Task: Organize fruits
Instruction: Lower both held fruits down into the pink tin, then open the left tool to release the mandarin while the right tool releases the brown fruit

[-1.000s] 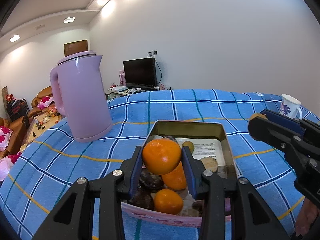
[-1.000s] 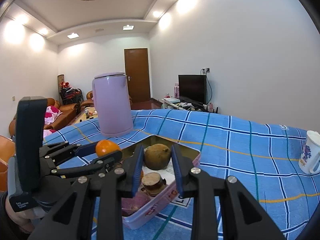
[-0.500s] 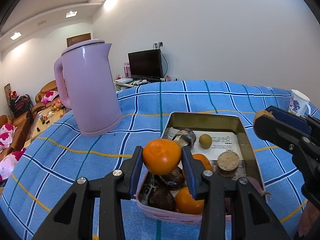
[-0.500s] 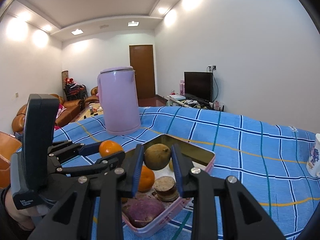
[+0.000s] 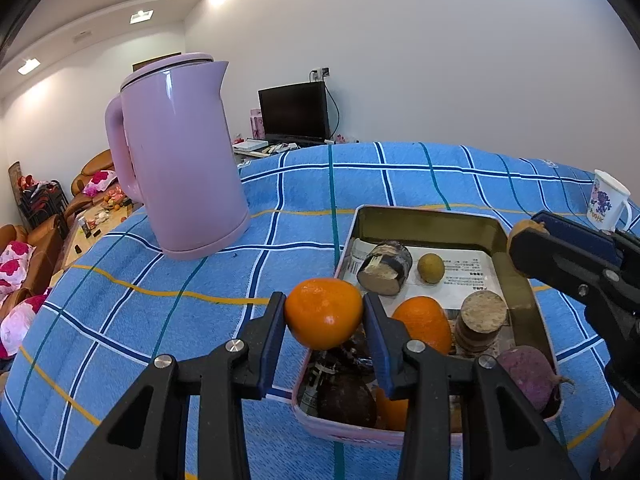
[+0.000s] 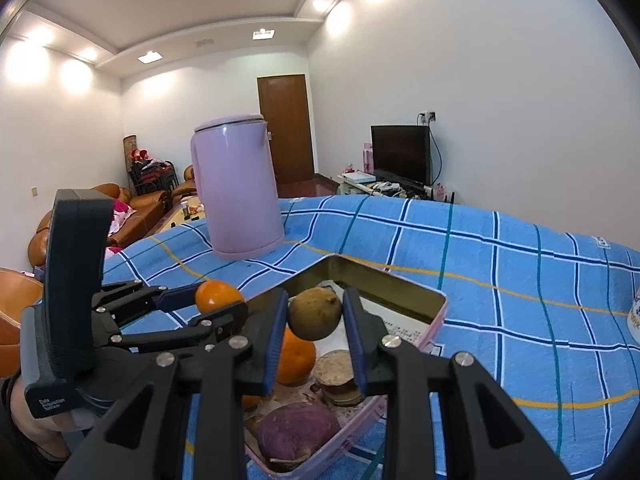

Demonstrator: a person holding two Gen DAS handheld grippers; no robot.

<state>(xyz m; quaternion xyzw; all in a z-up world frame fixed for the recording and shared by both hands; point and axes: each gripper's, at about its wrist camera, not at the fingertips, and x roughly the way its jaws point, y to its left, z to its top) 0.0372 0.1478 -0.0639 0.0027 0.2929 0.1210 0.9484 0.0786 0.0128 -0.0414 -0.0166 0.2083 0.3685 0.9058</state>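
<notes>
Two tongs. Left gripper point(image 5: 323, 314): jaws clenched on one mandarin orange point(image 5: 323, 312), held clear above the near left corner of the tin. Right gripper point(image 6: 315, 320): jaws clenched on one brownish-green round fruit point(image 6: 315, 318), held above the tin's middle. One rectangular tin tray point(image 5: 424, 216), pink outside, brassy inside, on one blue checked tablecloth point(image 5: 160, 280). Tin contents in the left wrist view: two oranges, the plainer one point(image 5: 422, 328) just beyond the right-hand pad; one small yellow-green fruit point(image 5: 431, 267); one cut root piece with dark skin point(image 5: 384, 267); one round cut stump point(image 5: 480, 320); one purple root point(image 5: 528, 376); one dark item point(image 5: 346, 398), kind unclear; one printed sheet point(image 5: 460, 280) beneath. The right wrist view hides the small yellow-green fruit and the dark-skinned piece behind its load, but adds a brown door point(image 6: 286, 128). Both views: one lilac kettle point(image 5: 180, 160) standing well left of the tin, one television point(image 5: 295, 112). One floral mug point(image 5: 606, 204), whole only in the left wrist view, far right.
</notes>
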